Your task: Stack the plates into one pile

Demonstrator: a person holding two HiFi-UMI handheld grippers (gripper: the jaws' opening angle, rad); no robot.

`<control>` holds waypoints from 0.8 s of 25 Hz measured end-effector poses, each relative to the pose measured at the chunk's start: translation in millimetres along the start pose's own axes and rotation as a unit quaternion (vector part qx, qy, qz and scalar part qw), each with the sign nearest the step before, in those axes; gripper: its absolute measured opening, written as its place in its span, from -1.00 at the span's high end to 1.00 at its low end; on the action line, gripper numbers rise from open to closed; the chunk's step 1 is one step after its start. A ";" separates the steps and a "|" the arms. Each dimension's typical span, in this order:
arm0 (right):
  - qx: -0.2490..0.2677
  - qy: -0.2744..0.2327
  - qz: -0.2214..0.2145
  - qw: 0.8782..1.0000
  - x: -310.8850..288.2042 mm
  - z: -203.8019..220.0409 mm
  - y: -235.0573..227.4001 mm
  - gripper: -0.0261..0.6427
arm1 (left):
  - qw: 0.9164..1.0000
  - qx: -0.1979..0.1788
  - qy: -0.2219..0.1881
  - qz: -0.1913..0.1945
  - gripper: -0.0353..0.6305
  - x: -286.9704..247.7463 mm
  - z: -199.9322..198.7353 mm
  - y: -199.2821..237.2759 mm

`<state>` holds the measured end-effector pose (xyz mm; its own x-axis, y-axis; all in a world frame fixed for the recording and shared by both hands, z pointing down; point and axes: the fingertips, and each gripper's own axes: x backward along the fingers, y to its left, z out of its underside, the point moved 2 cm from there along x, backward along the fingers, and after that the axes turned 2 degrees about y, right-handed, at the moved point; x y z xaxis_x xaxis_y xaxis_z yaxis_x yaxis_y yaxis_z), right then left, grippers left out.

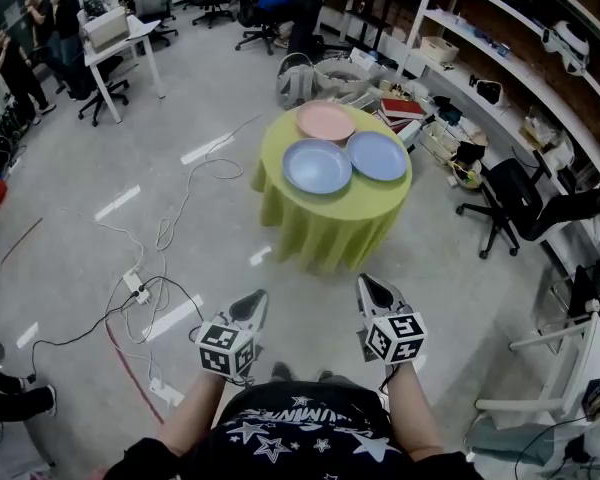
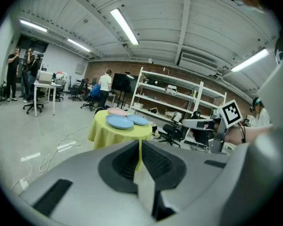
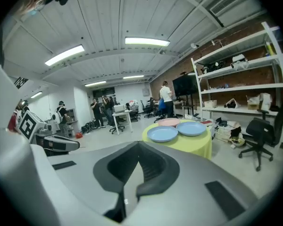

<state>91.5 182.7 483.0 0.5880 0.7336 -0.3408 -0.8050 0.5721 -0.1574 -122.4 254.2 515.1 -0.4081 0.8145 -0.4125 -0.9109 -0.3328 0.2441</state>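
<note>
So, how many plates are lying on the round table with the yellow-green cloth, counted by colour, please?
Pink plate: 1
Blue plates: 2
Total: 3

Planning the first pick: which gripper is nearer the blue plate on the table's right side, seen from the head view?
Right. The right gripper faces that blue plate nearly head-on from short of the table; the left gripper is farther off, to the plate's left.
</note>
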 end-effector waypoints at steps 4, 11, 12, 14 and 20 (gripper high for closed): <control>-0.005 -0.008 0.018 1.000 -7.2 -2.4 5.5 0.88 | 1.000 0.002 -0.003 0.000 0.80 5.7 -3.9 20.7; -0.022 0.002 0.029 0.999 -15.8 -1.4 -0.1 0.88 | 1.000 0.017 -0.007 0.001 0.80 5.3 -4.7 37.9; -0.027 0.000 0.028 0.999 -17.3 -3.0 -1.7 0.88 | 1.000 0.017 -0.006 0.001 0.80 4.2 -4.7 38.5; -0.026 -0.005 0.030 0.999 -21.3 -7.9 -5.9 0.88 | 1.000 0.018 -0.008 0.001 0.80 1.8 -6.6 39.7; -0.035 -0.011 0.036 0.999 -37.3 -13.2 -24.5 0.88 | 1.000 0.015 -0.012 -0.006 0.80 -6.0 -16.0 46.2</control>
<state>88.2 136.5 487.4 0.5294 0.7802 -0.3332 -0.8483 0.4913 -0.1975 -163.1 226.3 514.9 -0.3959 0.8298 -0.3933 -0.9129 -0.3093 0.2664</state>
